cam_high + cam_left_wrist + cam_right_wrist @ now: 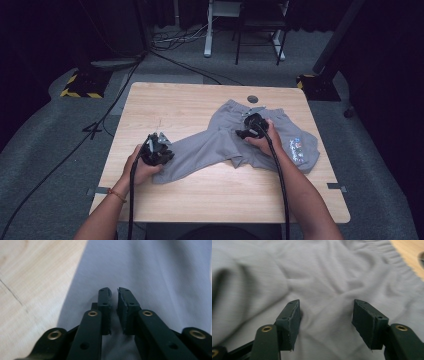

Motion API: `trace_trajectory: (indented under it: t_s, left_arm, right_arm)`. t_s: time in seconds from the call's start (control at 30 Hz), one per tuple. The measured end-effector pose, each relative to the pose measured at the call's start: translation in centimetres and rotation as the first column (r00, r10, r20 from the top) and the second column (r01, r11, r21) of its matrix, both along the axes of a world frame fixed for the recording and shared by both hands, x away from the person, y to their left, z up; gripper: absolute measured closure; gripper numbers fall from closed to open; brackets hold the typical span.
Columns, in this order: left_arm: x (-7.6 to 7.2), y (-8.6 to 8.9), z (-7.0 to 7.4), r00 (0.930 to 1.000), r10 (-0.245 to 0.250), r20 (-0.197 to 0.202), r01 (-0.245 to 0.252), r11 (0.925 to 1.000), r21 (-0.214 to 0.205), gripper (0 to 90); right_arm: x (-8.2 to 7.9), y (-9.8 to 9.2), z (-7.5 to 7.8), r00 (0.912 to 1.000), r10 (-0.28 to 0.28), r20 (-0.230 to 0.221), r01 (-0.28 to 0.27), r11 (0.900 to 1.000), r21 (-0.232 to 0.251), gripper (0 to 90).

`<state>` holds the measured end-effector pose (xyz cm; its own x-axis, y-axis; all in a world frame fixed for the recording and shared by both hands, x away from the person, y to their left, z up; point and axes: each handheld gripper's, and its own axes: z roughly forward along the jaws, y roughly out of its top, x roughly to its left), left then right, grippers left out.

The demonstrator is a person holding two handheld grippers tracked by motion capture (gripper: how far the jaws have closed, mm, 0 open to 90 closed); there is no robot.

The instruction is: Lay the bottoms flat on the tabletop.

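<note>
Grey trousers (225,142) lie spread across the wooden table (175,105), with one leg stretched toward the left. My left gripper (159,145) sits at the end of that leg. Its jaws (113,291) are pressed almost together with the grey cloth (162,272) in the thin slit between the pads. My right gripper (252,125) rests on the waist part of the trousers. Its jaws (327,307) stand wide apart, tips down on the wrinkled fabric (312,270), gripping nothing.
A colourful print (297,147) marks the trousers near the table's right edge. A round grommet hole (252,99) sits at the far edge of the table. Bare wood (30,277) lies left of the leg. Cables and stand bases (85,82) are on the floor beyond.
</note>
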<state>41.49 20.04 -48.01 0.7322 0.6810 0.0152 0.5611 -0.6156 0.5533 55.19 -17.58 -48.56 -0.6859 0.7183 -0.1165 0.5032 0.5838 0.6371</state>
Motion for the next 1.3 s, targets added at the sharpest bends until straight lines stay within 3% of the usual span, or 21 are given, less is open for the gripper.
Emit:
trace_trajectory:
  t_s: [0.13,0.33,0.43,0.5,0.63,0.7,0.8,0.87,1.0,1.03,1.07,1.17,1.2,1.3]
  left_arm:
    - [-2.4,1.1,-0.1,0.9999,-0.007,-0.009,0.006,0.9997,-0.025,82.9]
    - [-6.3,1.2,-0.1,0.9966,-0.070,-0.043,0.068,0.9962,-0.055,82.4]
    - [-8.2,0.2,0.1,0.9893,-0.132,-0.061,0.130,0.9910,-0.032,81.0]
    - [-9.3,-0.8,0.4,0.9802,-0.180,-0.084,0.179,0.9837,-0.013,77.5]
    - [-10.5,-2.8,1.1,0.9710,-0.233,-0.053,0.233,0.9724,0.002,65.2]
    - [-10.0,-3.7,1.6,0.9781,-0.208,-0.013,0.207,0.9782,-0.010,54.0]
    - [-8.0,-4.7,2.1,0.9852,-0.169,0.029,0.170,0.9847,-0.039,48.7]
    - [-6.3,-5.4,2.3,0.9855,-0.161,0.054,0.164,0.9852,-0.050,46.0]
    - [-2.3,-6.4,2.4,0.9879,-0.099,0.119,0.104,0.9939,-0.037,37.4]
    - [-1.2,-6.6,2.2,0.9901,-0.077,0.118,0.084,0.9948,-0.058,35.8]
    - [0.0,-6.7,2.0,0.9941,-0.061,0.090,0.068,0.9949,-0.074,34.3]
    - [2.9,-7.4,1.0,0.9978,-0.035,0.056,0.039,0.9970,-0.066,30.5]
    - [3.5,-7.7,0.6,0.9978,-0.027,0.061,0.029,0.9988,-0.039,30.2]
    - [5.0,-8.0,-0.3,0.9993,-0.038,0.001,0.038,0.9983,-0.045,40.5]
  right_arm:
    - [0.8,-1.0,0.0,0.9983,-0.059,-0.006,0.059,0.9982,0.008,40.1]
    - [1.5,-2.4,0.1,0.9906,-0.137,0.010,0.137,0.9905,-0.011,39.8]
    - [1.7,-2.6,0.1,0.9867,-0.161,0.016,0.162,0.9864,-0.030,39.7]
    - [1.8,-2.7,0.2,0.9854,-0.169,0.018,0.170,0.9849,-0.034,39.6]
    - [1.5,-2.5,0.3,0.9872,-0.156,0.033,0.158,0.9853,-0.065,40.2]
    - [1.3,-2.5,0.3,0.9883,-0.150,0.029,0.152,0.9861,-0.068,40.7]
    - [1.0,-2.5,0.3,0.9909,-0.134,0.014,0.135,0.9892,-0.058,41.0]
    - [0.7,-2.5,0.4,0.9926,-0.120,0.014,0.121,0.9904,-0.067,41.0]
    - [0.0,-2.4,0.5,0.9968,-0.079,0.010,0.080,0.9933,-0.083,41.0]
    - [-0.2,-2.4,0.5,0.9978,-0.066,0.007,0.066,0.9943,-0.084,40.8]
    - [-0.4,-2.4,0.5,0.9985,-0.055,0.004,0.055,0.9950,-0.084,40.8]
    - [-1.0,-2.6,0.5,0.9994,-0.034,0.003,0.034,0.9964,-0.077,40.8]
    - [-1.1,-2.7,0.5,0.9996,-0.029,0.000,0.029,0.9969,-0.073,40.8]
    - [-1.6,-2.9,0.4,0.9999,-0.004,-0.012,0.003,0.9984,-0.056,41.1]
